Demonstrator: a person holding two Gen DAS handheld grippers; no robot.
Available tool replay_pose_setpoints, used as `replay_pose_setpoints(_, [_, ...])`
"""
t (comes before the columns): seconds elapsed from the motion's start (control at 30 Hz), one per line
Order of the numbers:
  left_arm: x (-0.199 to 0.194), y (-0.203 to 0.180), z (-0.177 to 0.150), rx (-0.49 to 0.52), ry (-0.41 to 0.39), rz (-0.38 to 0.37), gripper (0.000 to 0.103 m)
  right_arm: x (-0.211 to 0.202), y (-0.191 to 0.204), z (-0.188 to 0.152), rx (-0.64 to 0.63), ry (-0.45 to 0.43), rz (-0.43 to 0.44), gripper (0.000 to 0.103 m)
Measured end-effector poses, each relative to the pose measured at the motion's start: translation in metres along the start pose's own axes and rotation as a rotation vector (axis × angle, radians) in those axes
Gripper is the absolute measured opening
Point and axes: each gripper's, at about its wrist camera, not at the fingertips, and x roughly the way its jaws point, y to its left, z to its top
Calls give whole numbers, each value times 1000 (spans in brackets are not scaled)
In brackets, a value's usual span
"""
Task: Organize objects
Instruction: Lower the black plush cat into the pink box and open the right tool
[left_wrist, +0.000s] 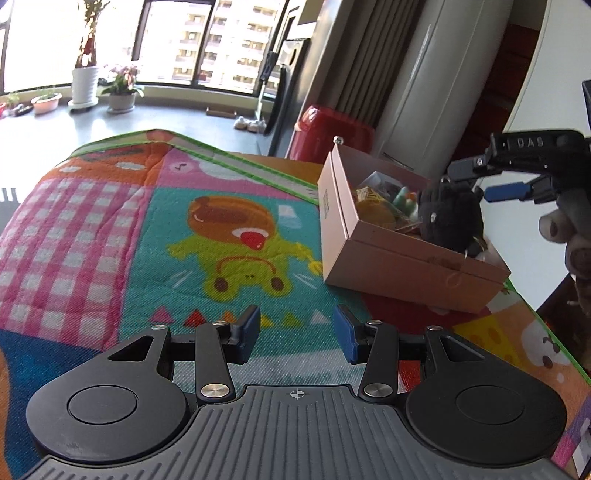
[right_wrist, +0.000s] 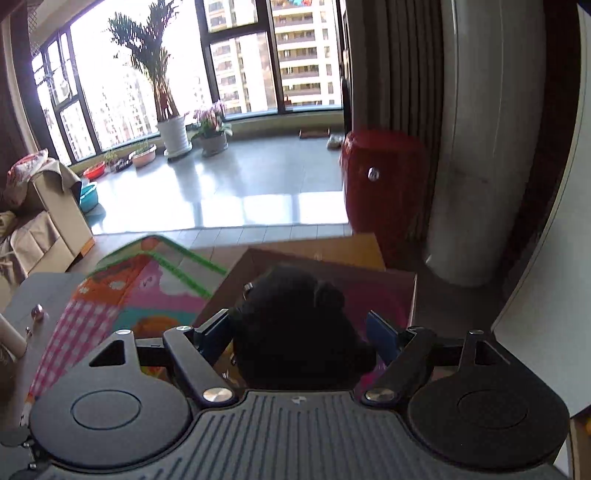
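Left claw (left_wrist: 296, 334) open, black plush (left_wrist: 451, 216) over box edge (left_wrist: 406, 254)

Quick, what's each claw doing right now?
Left gripper: open, holding nothing.
Right gripper: around the black plush toy over the box; grip cannot be told.

place: home living room | evidence: potted plants (right_wrist: 173, 129) by bay windows (right_wrist: 236, 62) | sofa (right_wrist: 40, 221) | cartoon play mat (left_wrist: 184, 236) | apartment blocks outside
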Motion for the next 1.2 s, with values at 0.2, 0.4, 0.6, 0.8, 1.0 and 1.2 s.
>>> replay_pose_setpoints(0.2, [6, -2, -2, -17, 12, -8, 48, -13, -20, -16, 6, -27, -14, 83])
replay_pose_setpoints(0.4, [6, -17, -2, -1, 8, -41, 48, -5, -11, -22, -75, 10, -54, 69])
replay_pose_setpoints(0.6, [4, -21, 0, 14, 9, -35, 48, 13, -20, -27, -6, 20, -73, 66])
replay_pose_setpoints(0.8, [6, -21, -3, 0, 16, -45, 48, 23, 10, -43, -209, 7, -179, 83])
replay_pose_setpoints(1.0, [6, -16, -6, -14, 16, -48, 48, 0, 9, -28, -203, -57, -165, 65])
replay_pose_setpoints(1.2, [6, -6, -8, -47, 17, -39, 48, -52, -2, 8, -67, -205, -54, 65])
